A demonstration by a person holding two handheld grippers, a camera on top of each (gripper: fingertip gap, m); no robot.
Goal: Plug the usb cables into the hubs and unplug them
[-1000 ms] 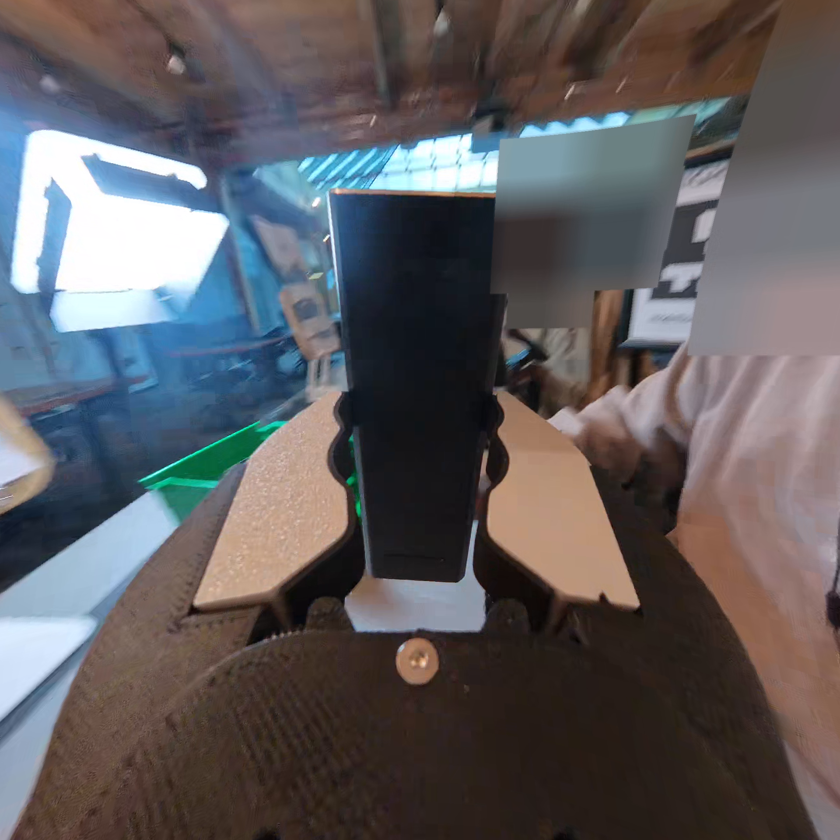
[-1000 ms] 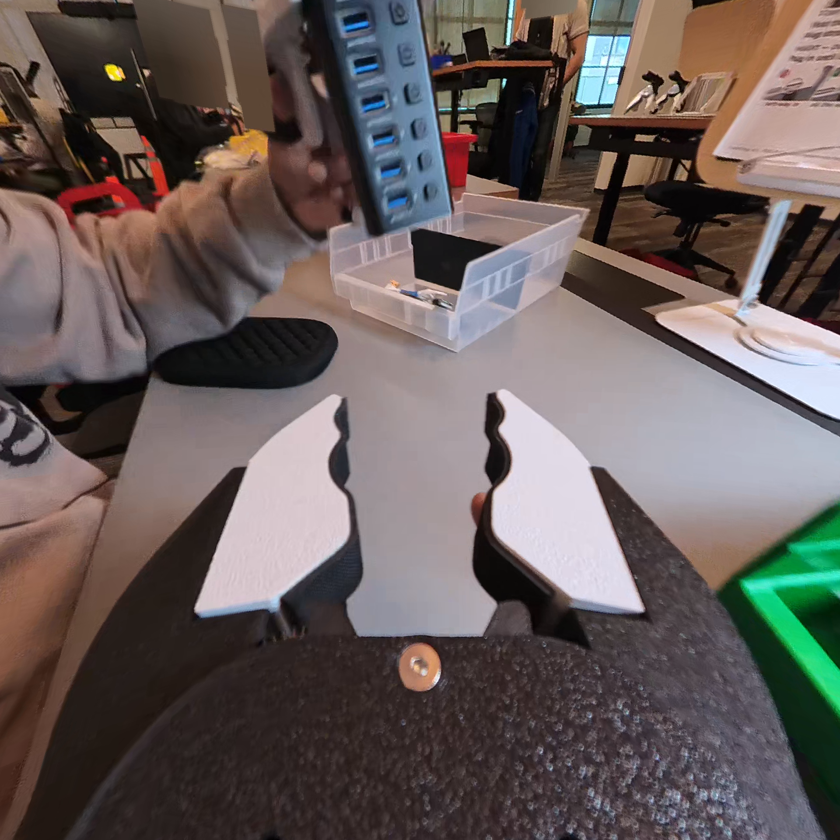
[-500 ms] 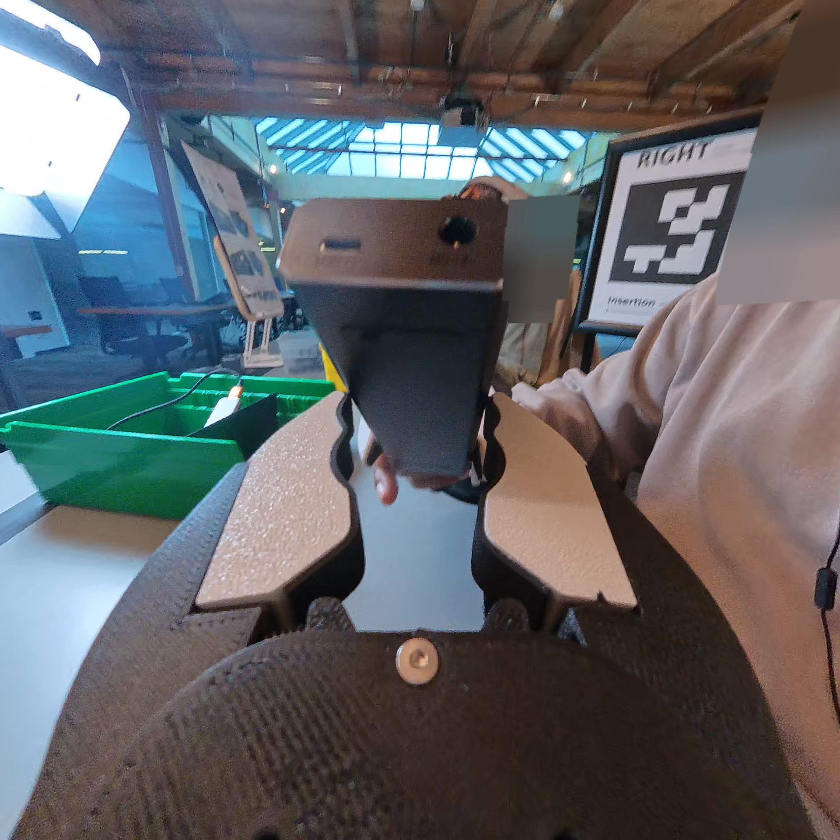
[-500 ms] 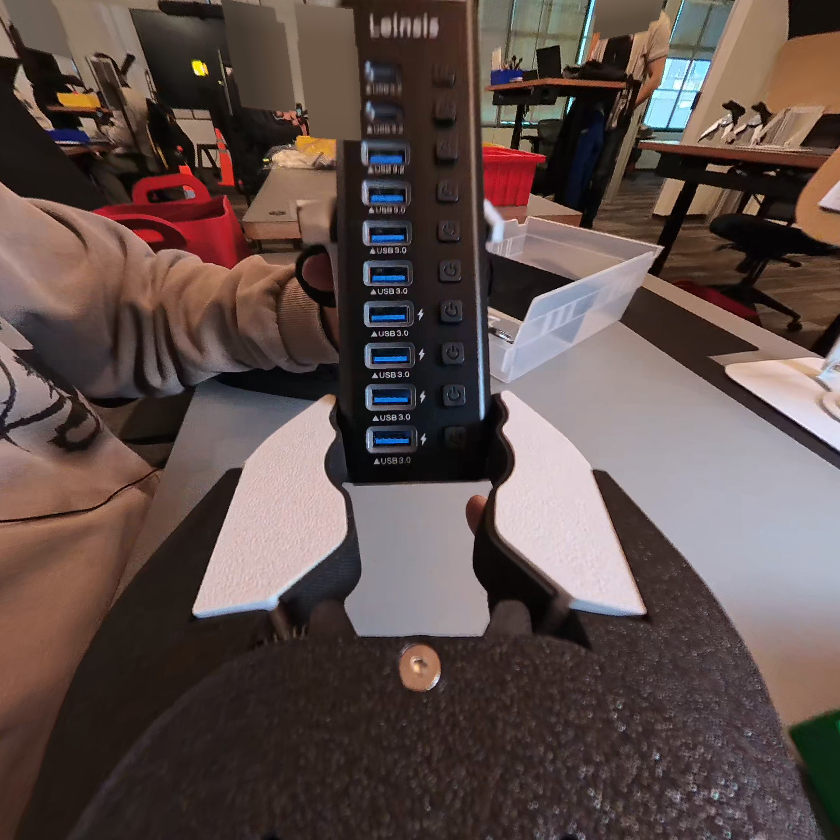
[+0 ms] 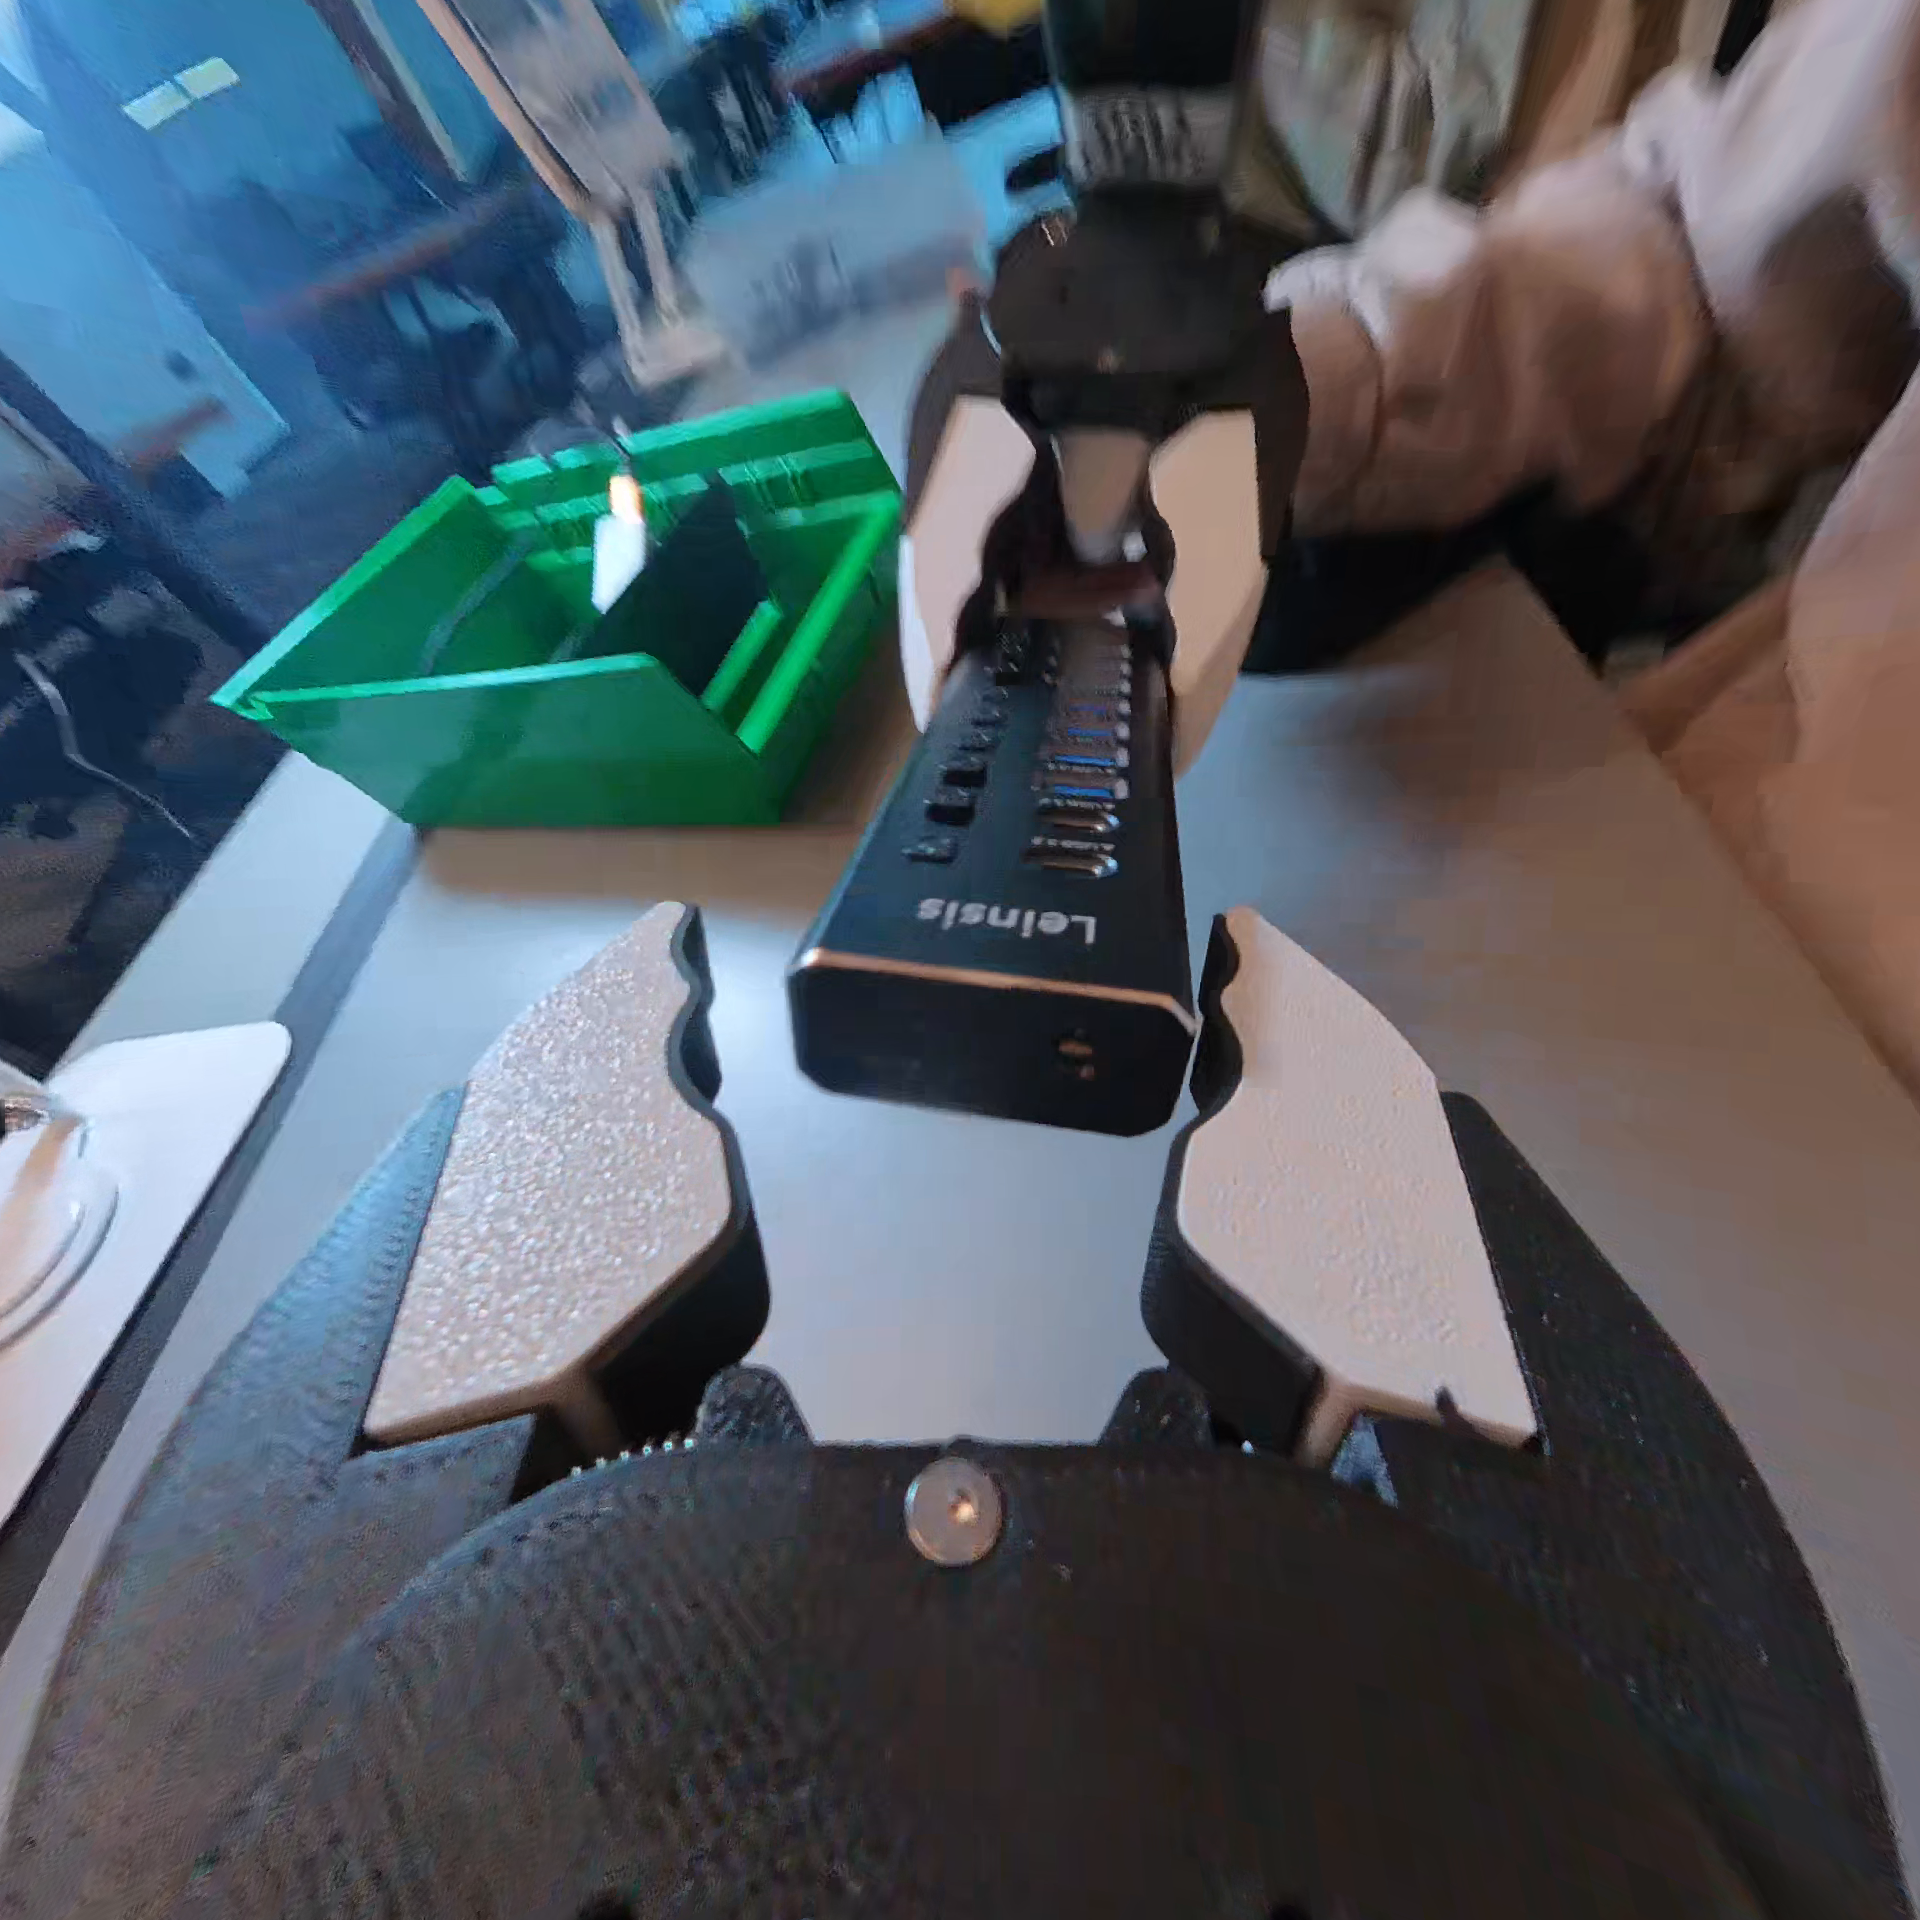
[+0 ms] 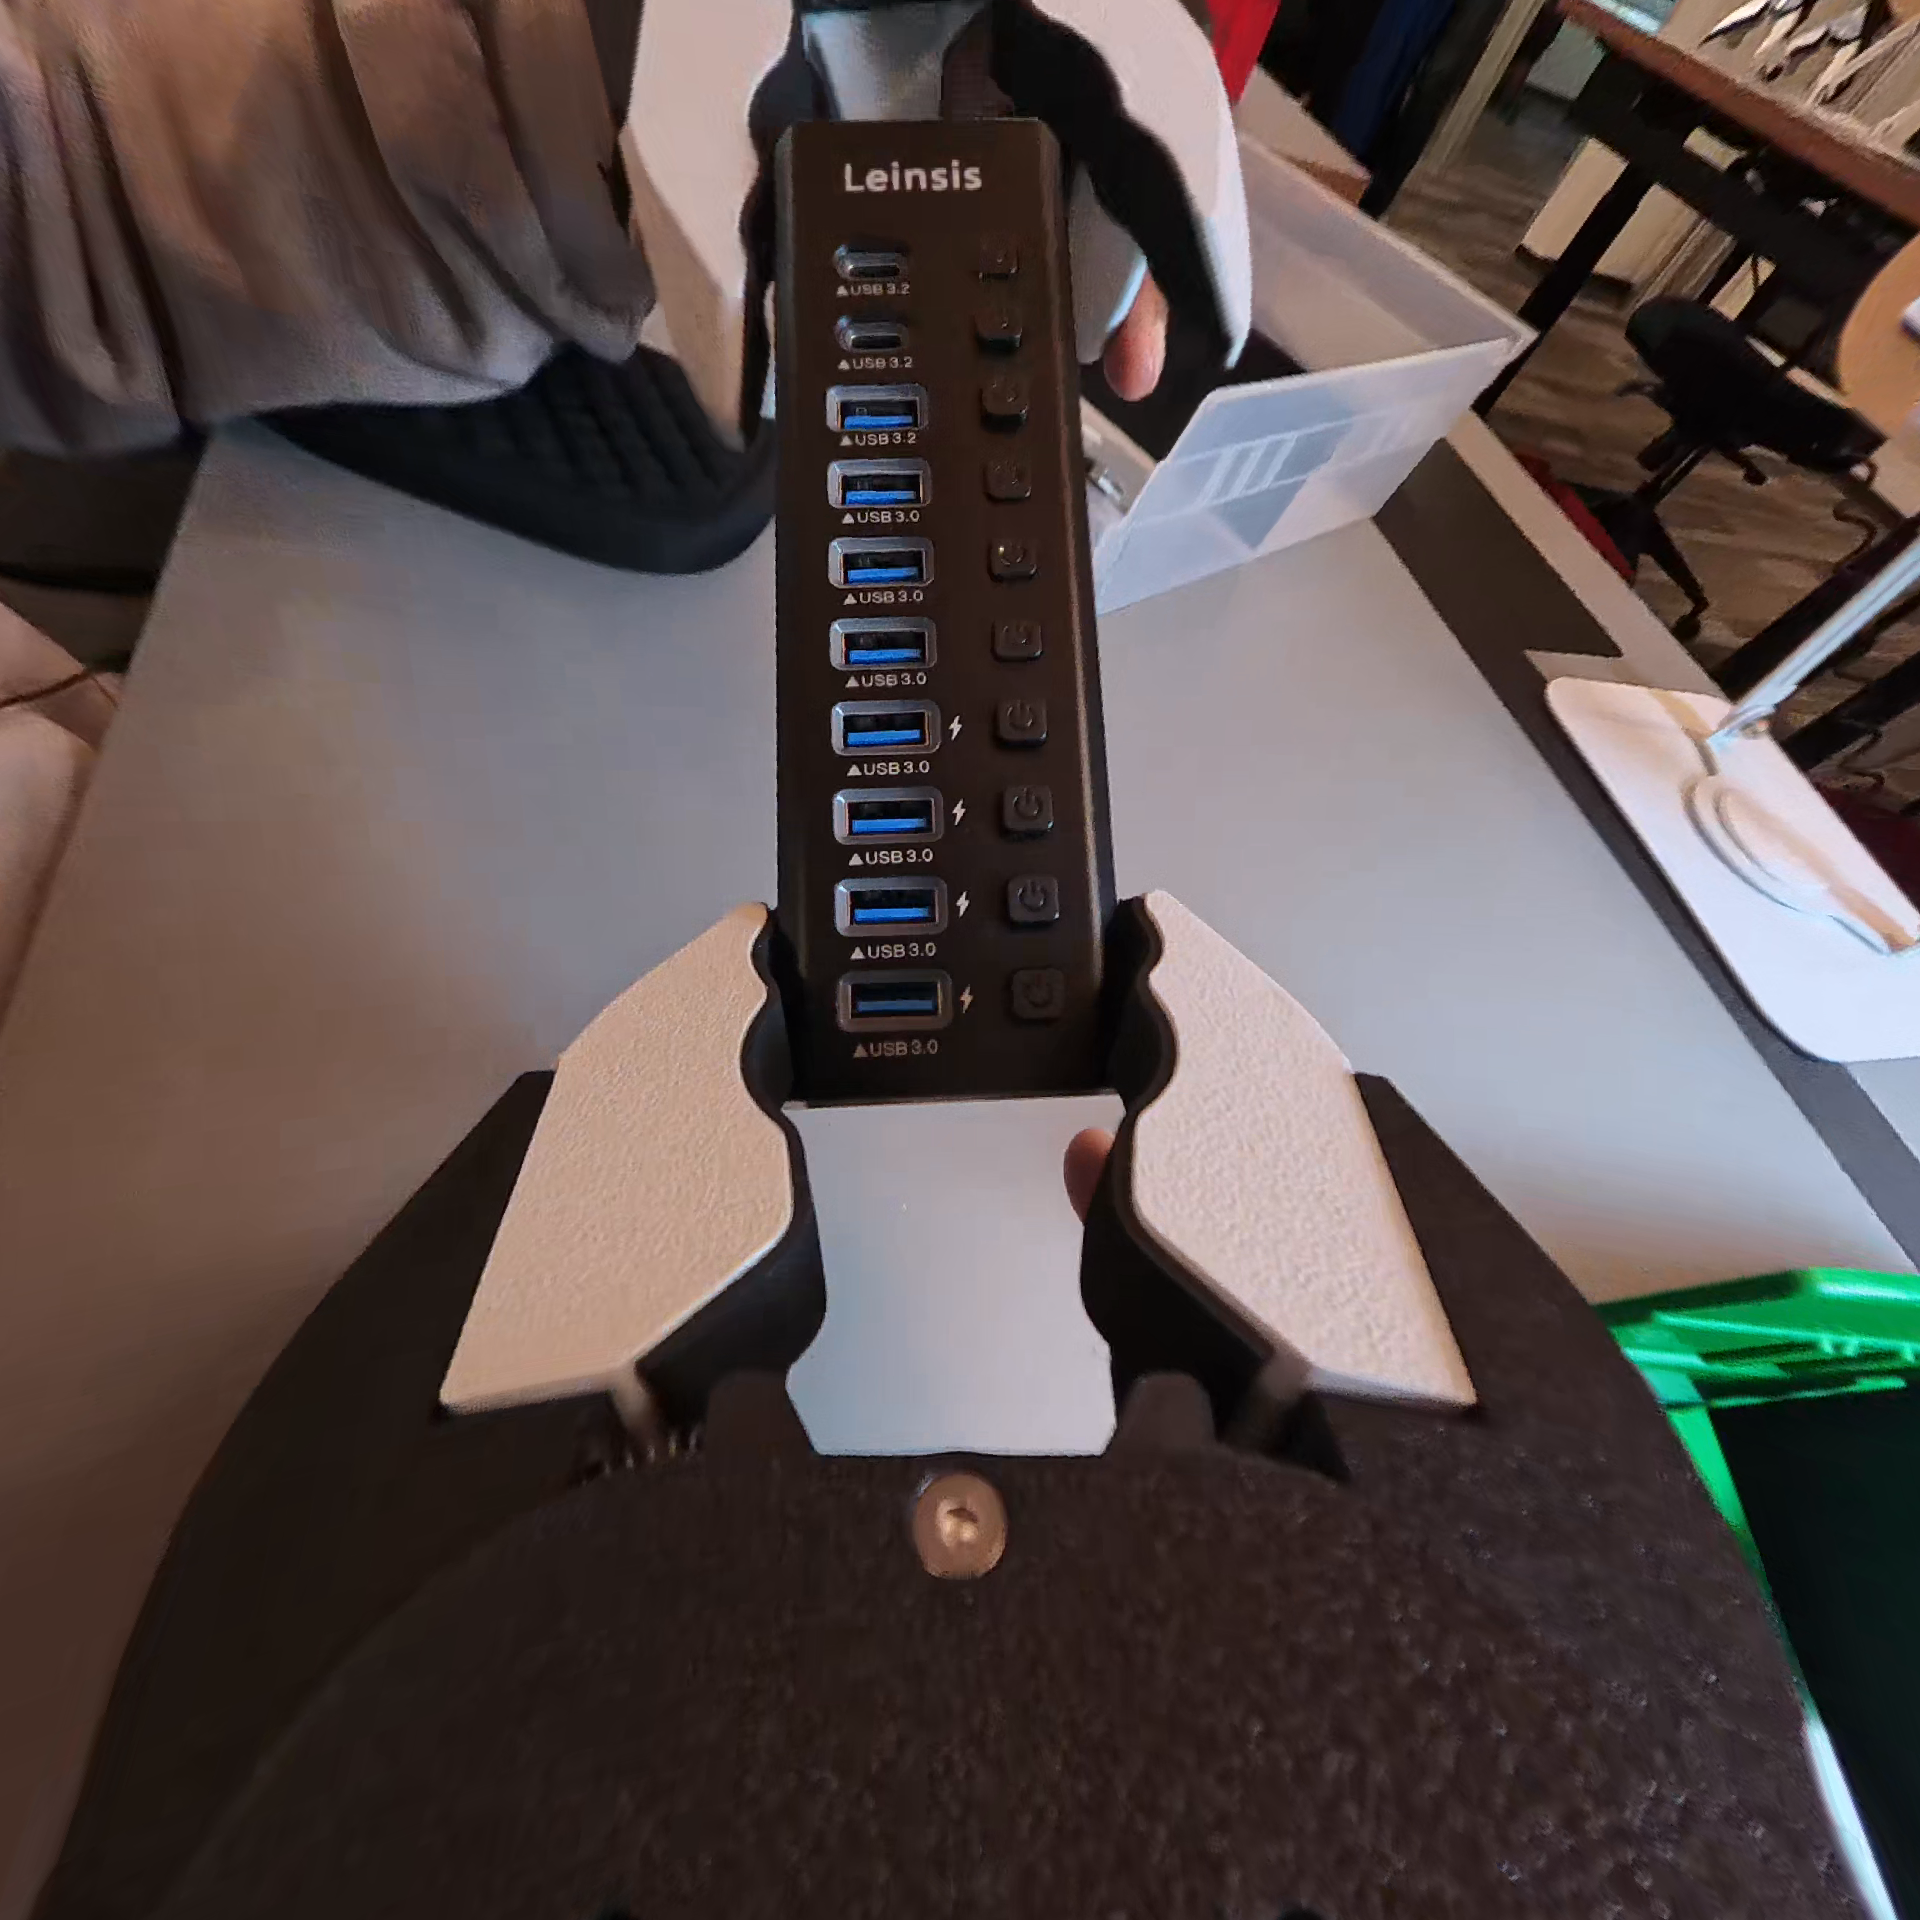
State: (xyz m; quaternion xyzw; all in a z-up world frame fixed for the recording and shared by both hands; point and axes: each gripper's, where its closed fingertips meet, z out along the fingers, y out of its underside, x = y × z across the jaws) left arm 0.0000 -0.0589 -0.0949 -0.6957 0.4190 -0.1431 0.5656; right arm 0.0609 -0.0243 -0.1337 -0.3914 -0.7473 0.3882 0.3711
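Observation:
A long black USB hub with a row of blue ports and buttons is held above the grey table. My right gripper is shut on its near end, ports facing up. In the left wrist view the hub points at me, and the right gripper shows clamped on its far end. My left gripper is open, its fingers either side of the hub's end with a gap on the left. It also shows in the right wrist view, open around the hub's far end. A cable with a white plug lies in the green bin.
The green bin also shows at the lower right of the right wrist view. A clear plastic bin stands behind the hub. A black wrist pad lies at the left. A white lamp base sits at the right edge. A person's sleeve is close. The gap from one gripper's tips to the other's is roughly 9 cm.
My left gripper has opened and let go of the hub. My right gripper now holds the hub alone. The hub has tipped from upright to nearly level, lower over the table.

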